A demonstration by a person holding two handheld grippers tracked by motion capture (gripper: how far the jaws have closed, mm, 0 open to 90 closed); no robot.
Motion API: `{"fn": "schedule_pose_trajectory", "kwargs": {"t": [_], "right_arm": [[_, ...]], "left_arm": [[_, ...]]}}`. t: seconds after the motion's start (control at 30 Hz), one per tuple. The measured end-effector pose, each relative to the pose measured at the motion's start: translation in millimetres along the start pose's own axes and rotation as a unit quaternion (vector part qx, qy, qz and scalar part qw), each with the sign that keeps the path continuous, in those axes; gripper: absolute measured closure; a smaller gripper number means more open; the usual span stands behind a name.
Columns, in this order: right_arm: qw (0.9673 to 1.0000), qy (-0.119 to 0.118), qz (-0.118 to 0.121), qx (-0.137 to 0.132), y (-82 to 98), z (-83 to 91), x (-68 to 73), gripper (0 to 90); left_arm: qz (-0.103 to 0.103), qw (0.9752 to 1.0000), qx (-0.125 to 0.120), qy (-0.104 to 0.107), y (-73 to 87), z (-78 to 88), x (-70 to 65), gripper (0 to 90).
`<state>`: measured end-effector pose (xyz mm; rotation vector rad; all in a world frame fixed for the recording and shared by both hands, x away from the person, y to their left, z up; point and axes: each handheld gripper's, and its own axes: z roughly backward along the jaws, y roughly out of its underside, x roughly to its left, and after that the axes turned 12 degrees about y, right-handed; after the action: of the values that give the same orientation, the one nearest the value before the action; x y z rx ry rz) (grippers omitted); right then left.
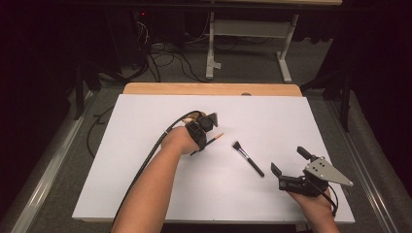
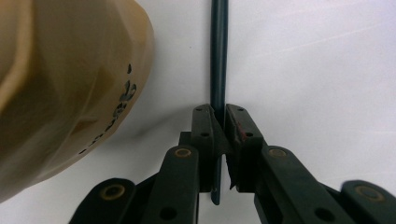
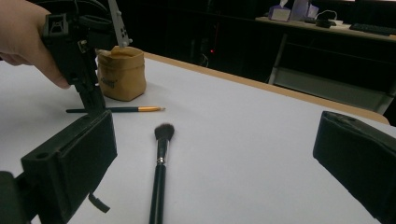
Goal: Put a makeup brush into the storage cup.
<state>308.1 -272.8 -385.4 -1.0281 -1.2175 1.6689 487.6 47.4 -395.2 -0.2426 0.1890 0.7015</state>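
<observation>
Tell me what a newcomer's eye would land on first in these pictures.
First, the left gripper near the middle of the white table, jaws shut on a thin brush that lies flat beside a tan pouch. Next, the black makeup brush lying loose to its right. Last, the right gripper at the near right corner, jaws open and holding nothing.

The left gripper (image 1: pixel 201 133) points down at mid-table, jaws closed tight, forearm reaching in from below. The right gripper (image 1: pixel 287 160) rests low near the right edge, level, jaws wide apart, held by the right hand (image 1: pixel 316 206).
</observation>
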Motion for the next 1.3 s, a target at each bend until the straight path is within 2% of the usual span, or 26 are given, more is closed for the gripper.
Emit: {"fn": "schedule_pose_trajectory", "kwargs": {"t": [0.17,0.73,1.0,1.3], "right_arm": [[1.0,0.001,0.0,0.003,-0.3,-0.2,1.3,0.7],[1.0,-0.001,-0.002,-0.001,-0.4,0.0,-0.4,0.7],[1.0,0.003,-0.001,-0.002,-0.9,0.3,-2.1,0.7],[1.0,0.003,-0.005,-0.003,-0.9,0.3,-2.0,0.7]], "left_arm": [[0.006,1.0,0.0,0.002,-0.3,0.0,1.0,82.7],[0.003,0.9999,-0.005,0.01,0.9,1.0,3.2,83.9],[-0.003,1.0,-0.007,0.005,2.4,2.0,0.6,84.1],[-0.01,0.9998,-0.016,0.005,7.4,11.2,-4.2,84.2]]}}
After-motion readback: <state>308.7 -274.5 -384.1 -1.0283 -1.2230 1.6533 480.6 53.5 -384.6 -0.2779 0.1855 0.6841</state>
